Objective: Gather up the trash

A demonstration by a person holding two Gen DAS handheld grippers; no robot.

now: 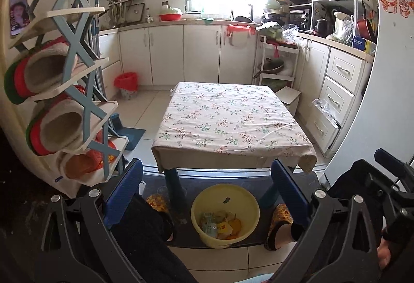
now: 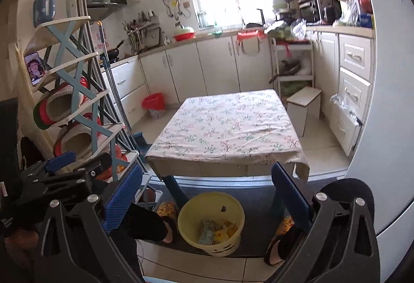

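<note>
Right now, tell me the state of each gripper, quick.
Left gripper: open, holding nothing, above the yellow bin.
Right gripper: open, holding nothing.

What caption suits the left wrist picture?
Open left gripper above a yellow bin of trash, facing a floral-clothed table.
</note>
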